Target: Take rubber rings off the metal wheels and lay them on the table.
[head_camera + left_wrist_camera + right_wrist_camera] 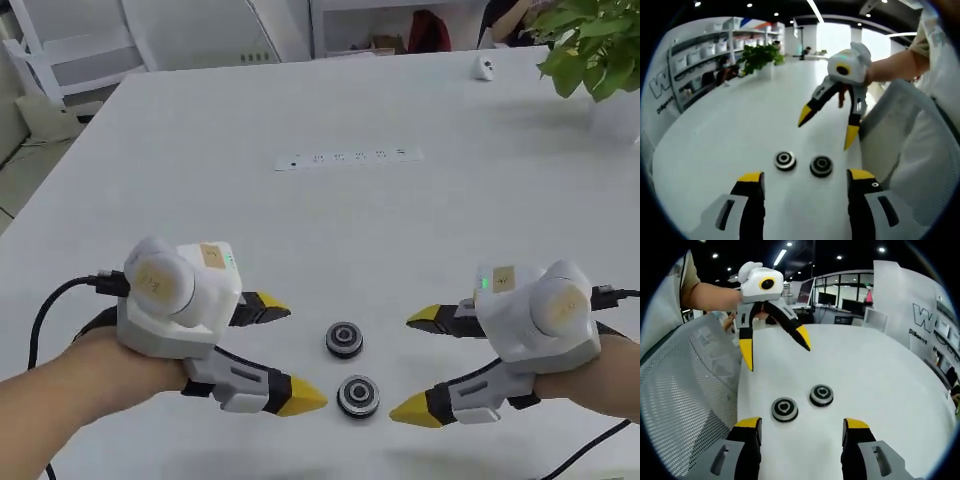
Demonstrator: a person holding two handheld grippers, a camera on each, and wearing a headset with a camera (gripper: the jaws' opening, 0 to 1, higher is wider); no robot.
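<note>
Closest to us are two hand-held grippers, one in each hand. The left hand-held gripper (302, 353) is at 9 o'clock of the work and the right hand-held gripper (402, 363) at 3 o'clock, with their tips pointing in at each other. Both have their yellow-tipped jaws spread wide, and neither one has hold of anything or touches anything.

Between them, on the white counter (450, 230), we count two metal wheels lying flat and a little apart. The near wheel (359, 396) is at roughly 6 o'clock in the head view, and the far wheel (344, 339) is just off at its 11 o'clock. Each wears a dark rubber ring (375, 398) round its outside, so that's two rings, both still on. In each gripper view we see the pair side by side just past that gripper's own open tips, with the other gripper hanging beyond them.

Further out at 12 o'clock there's one white power strip (348, 157). Near the far edge, around 1 o'clock, is one small white object (485, 68) we can't make out. One leafy plant (590, 45) sits at 2 o'clock.
</note>
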